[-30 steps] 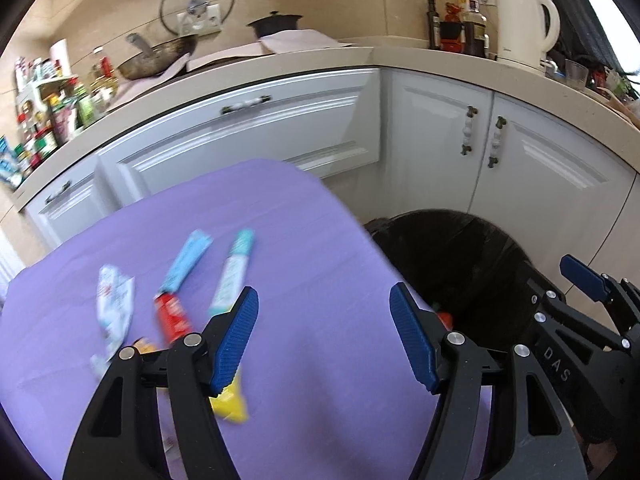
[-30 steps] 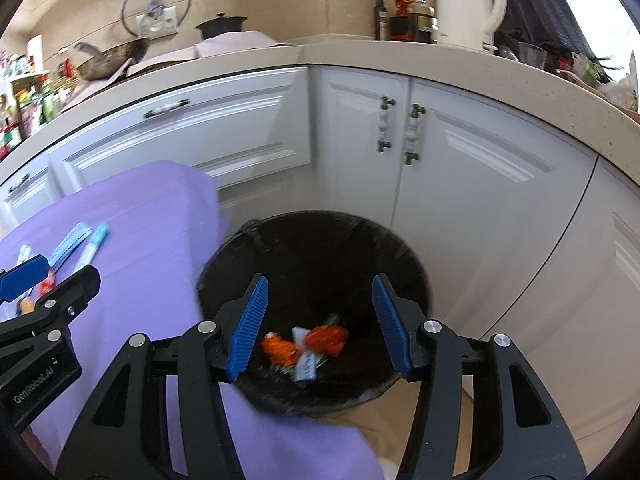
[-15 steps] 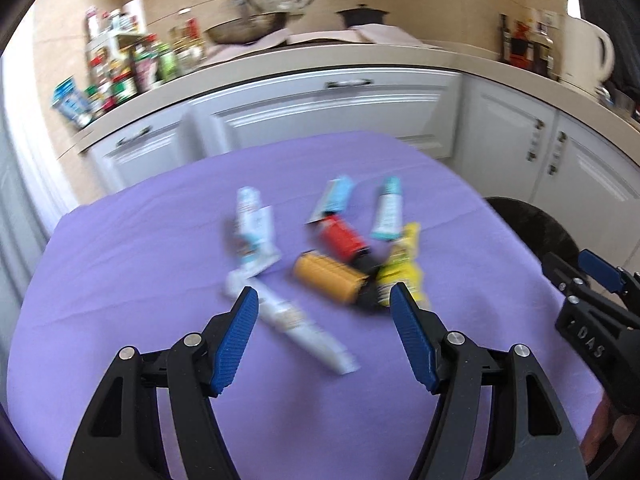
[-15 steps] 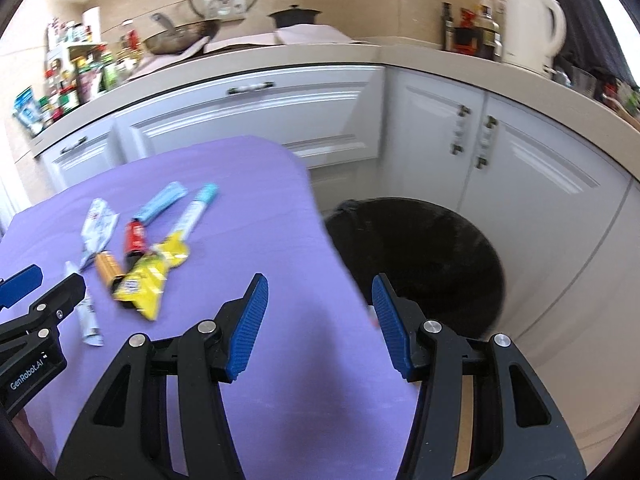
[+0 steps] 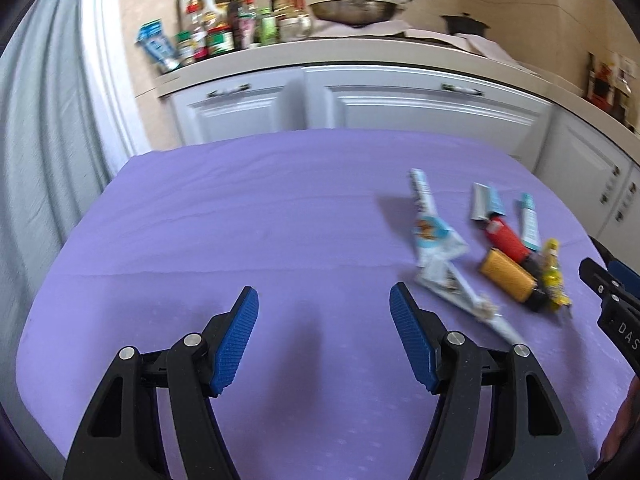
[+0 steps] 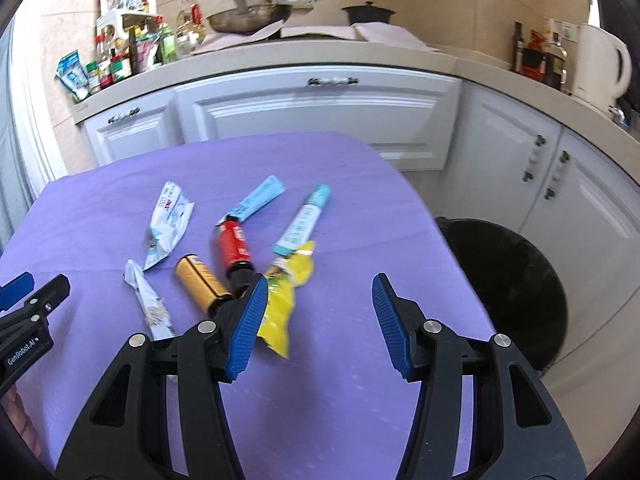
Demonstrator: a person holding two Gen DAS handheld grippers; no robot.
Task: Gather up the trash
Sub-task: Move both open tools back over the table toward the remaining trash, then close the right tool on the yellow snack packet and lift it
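Several pieces of trash lie on the purple table (image 6: 328, 400): a yellow wrapper (image 6: 286, 300), an orange tube (image 6: 200, 282), a red tube (image 6: 234, 246), a teal tube (image 6: 306, 220), a light blue sachet (image 6: 258, 200), a white-blue wrapper (image 6: 168, 222) and a thin white wrapper (image 6: 148, 306). The black trash bin (image 6: 516, 292) stands right of the table. My right gripper (image 6: 316, 308) is open and empty above the table, its left finger over the yellow wrapper. My left gripper (image 5: 324, 320) is open and empty over bare cloth (image 5: 240, 232), left of the trash (image 5: 508, 272).
White cabinets (image 6: 320, 116) and a counter run behind the table, with bottles and jars (image 6: 128, 56), a pan (image 6: 248, 18) and a kettle (image 6: 600, 64). A curtain (image 5: 44, 160) hangs at the left.
Both grippers have swung left, away from the bin and over the table. The trash now lies right of my left gripper and just left of my right gripper. Both stay open.
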